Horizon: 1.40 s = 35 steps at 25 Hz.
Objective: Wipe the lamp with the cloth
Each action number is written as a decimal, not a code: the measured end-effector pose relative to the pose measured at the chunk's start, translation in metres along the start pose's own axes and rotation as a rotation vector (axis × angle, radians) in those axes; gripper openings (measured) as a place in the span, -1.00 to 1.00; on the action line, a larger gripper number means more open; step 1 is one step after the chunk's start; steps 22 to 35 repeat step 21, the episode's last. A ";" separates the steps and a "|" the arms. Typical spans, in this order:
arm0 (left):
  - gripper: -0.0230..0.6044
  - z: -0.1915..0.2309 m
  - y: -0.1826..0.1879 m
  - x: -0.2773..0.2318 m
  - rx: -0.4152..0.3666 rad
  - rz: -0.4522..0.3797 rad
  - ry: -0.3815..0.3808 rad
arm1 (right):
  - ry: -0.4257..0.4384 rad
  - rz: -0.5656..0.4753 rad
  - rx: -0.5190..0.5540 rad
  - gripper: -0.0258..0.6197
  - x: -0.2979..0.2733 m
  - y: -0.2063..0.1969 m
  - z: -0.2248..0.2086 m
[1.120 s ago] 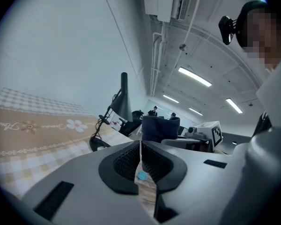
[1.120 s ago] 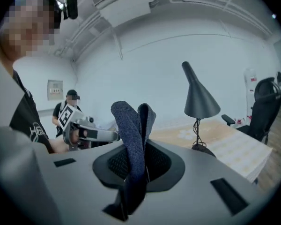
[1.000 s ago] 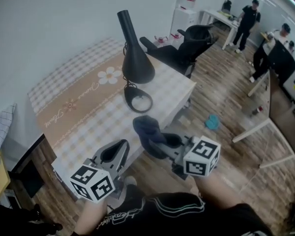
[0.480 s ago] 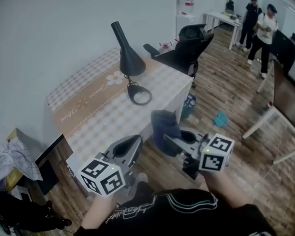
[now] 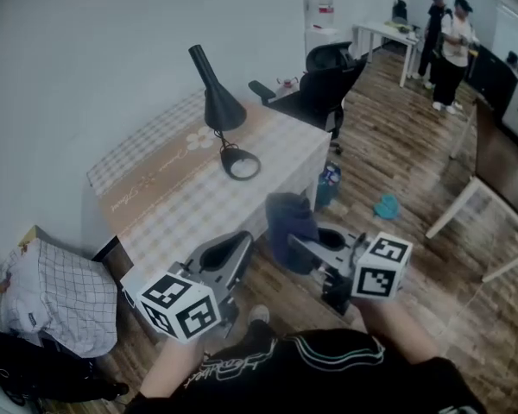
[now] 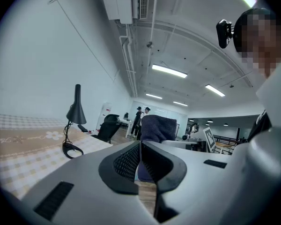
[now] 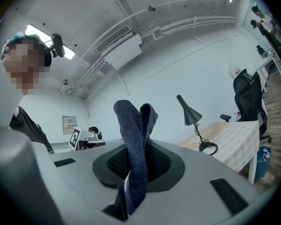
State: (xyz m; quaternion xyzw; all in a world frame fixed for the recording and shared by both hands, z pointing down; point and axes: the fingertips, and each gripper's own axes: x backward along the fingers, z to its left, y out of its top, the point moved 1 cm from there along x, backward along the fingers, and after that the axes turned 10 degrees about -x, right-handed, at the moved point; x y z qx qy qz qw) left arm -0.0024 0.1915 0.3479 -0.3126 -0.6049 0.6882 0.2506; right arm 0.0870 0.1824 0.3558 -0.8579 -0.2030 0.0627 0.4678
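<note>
A black desk lamp (image 5: 216,110) with a cone shade and ring base stands on the checked table (image 5: 190,188); it also shows as the lamp (image 6: 74,116) and the lamp (image 7: 193,118). My right gripper (image 5: 298,250) is shut on a dark blue cloth (image 5: 287,216), held over the floor well short of the table; the cloth (image 7: 133,139) sticks up folded between the jaws. My left gripper (image 5: 233,253) is shut with nothing in it, near the table's front corner. The cloth (image 6: 157,128) shows beyond its jaws.
A black office chair (image 5: 324,80) stands at the table's far end. A person in a checked shirt (image 5: 56,296) crouches at the left. Two people (image 5: 445,37) stand far back. A white table leg (image 5: 466,205) is on the right, a teal object (image 5: 386,206) on the floor.
The view has pulled back from the table, so the lamp looks smaller and farther. Both grippers keep their pose, cloth still held. A person in a checked shirt has appeared at the left.
</note>
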 end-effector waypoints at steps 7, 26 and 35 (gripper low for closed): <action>-0.89 -0.020 0.001 0.008 -0.019 0.009 0.005 | 0.015 -0.021 -0.010 -0.75 0.015 -0.004 0.015; -0.89 -0.018 -0.001 0.026 -0.007 -0.002 0.026 | 0.034 -0.037 -0.013 -0.75 0.011 -0.011 0.031; -0.89 -0.018 -0.001 0.026 -0.007 -0.002 0.026 | 0.034 -0.037 -0.013 -0.75 0.011 -0.011 0.031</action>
